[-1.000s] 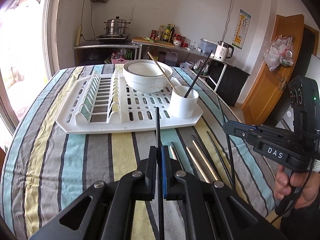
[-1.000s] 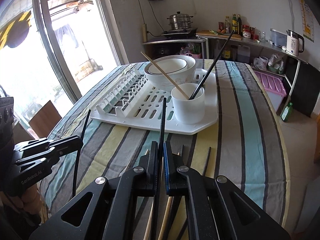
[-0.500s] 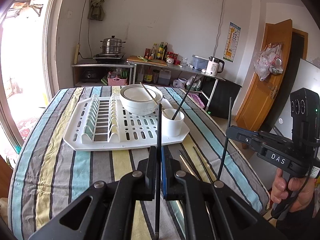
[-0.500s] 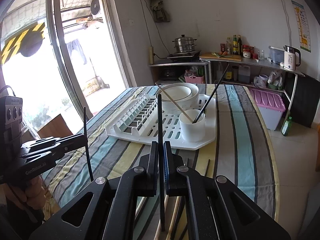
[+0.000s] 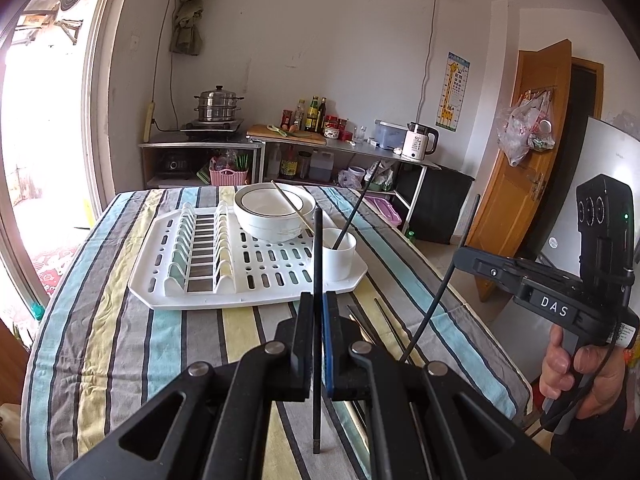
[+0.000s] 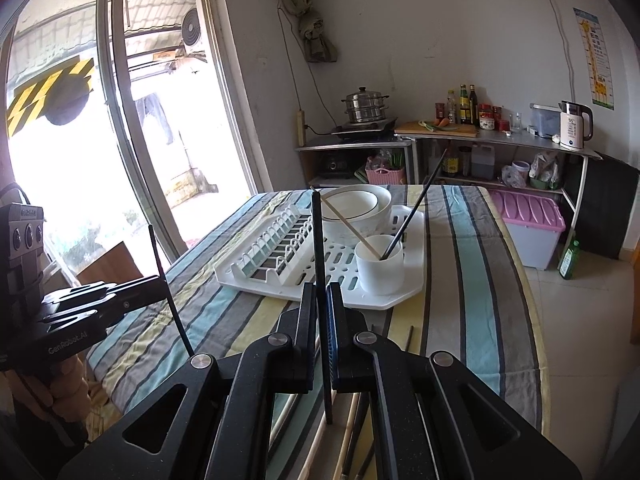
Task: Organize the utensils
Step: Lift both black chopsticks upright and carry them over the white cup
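One rack point(image 5: 248, 280), one cup point(image 5: 339, 258), two bowls point(image 5: 276, 210) — perhaps nine chopsticks point(image 5: 318, 248).

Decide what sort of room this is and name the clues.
Most likely a home kitchen with a dining table: a steamer pot on a stove, an electric kettle beside sauce bottles, a dish rack.

The cloth point(image 5: 120, 320) is striped lengthwise in grey, pale blue, pale yellow and thin black lines. On it sits a white rack point(image 5: 248, 276). On the rack's far end stands a white bowl point(image 5: 276, 212) with a dark ring under its rim; on its right end, a white cup point(image 5: 339, 254). One black chopstick point(image 5: 352, 212) and one tan chopstick point(image 5: 292, 208) lean out of the cup. Both grippers are black, with a blue pad point(image 5: 327, 344) inside one jaw. Beyond the rack, a pink basket point(image 5: 228, 176) sits on a shelf.
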`<state>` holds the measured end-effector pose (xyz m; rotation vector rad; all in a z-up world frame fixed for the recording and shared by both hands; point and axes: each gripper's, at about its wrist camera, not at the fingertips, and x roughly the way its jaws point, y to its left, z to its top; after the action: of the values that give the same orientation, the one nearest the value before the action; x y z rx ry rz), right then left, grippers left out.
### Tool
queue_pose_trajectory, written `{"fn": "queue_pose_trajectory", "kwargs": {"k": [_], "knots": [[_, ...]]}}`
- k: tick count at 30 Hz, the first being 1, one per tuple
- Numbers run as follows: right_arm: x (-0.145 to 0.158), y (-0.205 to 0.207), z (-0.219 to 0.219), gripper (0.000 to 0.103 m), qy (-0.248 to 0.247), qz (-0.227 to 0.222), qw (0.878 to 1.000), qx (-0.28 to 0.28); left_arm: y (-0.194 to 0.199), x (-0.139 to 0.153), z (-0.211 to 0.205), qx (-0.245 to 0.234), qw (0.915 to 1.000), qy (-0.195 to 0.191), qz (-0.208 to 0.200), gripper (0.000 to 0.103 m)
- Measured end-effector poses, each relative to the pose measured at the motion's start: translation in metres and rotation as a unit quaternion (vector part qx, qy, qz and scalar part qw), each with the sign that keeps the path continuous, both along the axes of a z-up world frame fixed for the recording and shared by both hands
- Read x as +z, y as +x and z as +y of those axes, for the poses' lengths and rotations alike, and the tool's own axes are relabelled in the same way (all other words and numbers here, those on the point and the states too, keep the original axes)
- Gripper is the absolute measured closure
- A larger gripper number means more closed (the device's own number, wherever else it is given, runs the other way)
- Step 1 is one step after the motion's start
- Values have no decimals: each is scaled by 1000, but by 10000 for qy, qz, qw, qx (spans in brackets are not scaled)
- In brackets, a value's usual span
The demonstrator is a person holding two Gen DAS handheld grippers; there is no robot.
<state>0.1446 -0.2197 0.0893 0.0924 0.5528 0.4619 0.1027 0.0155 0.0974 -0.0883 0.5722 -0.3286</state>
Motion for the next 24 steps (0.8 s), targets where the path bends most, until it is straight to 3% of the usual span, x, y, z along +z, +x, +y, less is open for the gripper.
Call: {"fn": "queue_pose_trajectory", "kwargs": {"k": [8,24], "knots": [[12,7,-3,98,-5,-131,9999,-87,14,6,-1,-16,10000,24,6,99],[38,54,-8,98,-50,-266,9993,-265,80,53,-26,-218,9995,44,-212,99]]}}
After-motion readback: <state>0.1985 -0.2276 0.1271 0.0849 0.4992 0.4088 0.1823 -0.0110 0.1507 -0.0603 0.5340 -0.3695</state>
